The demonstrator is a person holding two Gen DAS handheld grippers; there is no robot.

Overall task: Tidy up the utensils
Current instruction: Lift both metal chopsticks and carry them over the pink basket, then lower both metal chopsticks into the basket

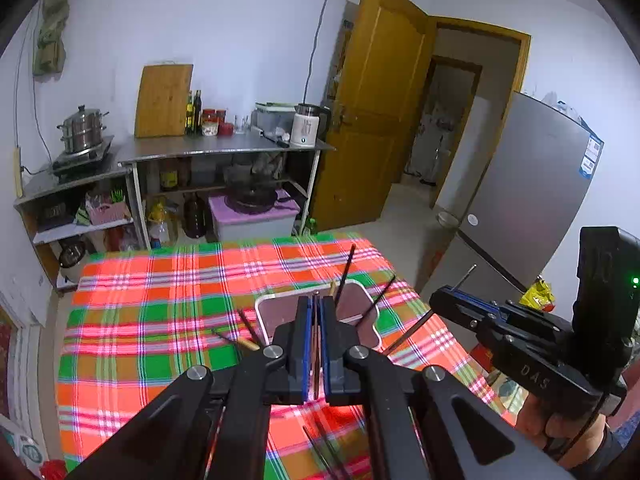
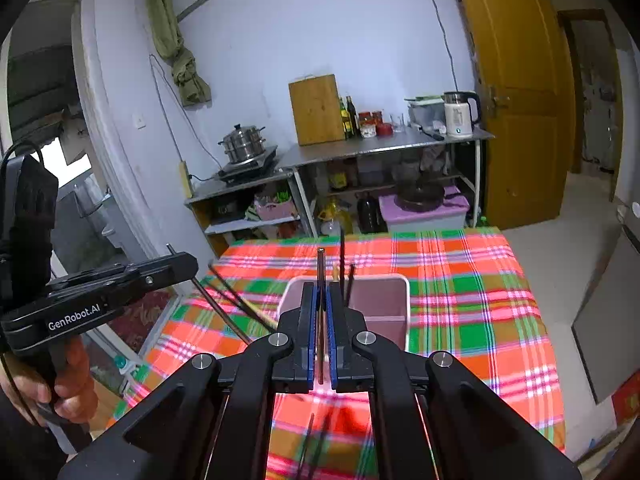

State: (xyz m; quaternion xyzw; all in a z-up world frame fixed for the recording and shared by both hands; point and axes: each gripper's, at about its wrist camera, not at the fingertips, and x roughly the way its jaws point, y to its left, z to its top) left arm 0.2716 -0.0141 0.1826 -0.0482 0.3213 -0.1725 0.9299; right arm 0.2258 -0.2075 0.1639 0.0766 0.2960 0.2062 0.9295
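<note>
Dark slender chopstick (image 2: 321, 300) stands pinched upright in the right gripper (image 2: 322, 292), just short of the white-rimmed rectangular holder (image 2: 405, 312) ahead. The left gripper (image 1: 316, 304) clamps another thin chopstick (image 1: 316, 344). Best practice, judging by the scene: carry each over the rim, lower, then release. Loose chopsticks (image 2: 232, 300) litter the plaid-clothed surface (image 2: 460, 280).

Left tongs (image 1: 316, 312) and right tongs (image 2: 323, 300) — both clamped, side by side.

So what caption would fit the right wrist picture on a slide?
Right gripper clamps a chopstick above the pink-lined utensil bin on a plaid tablecloth.
</note>
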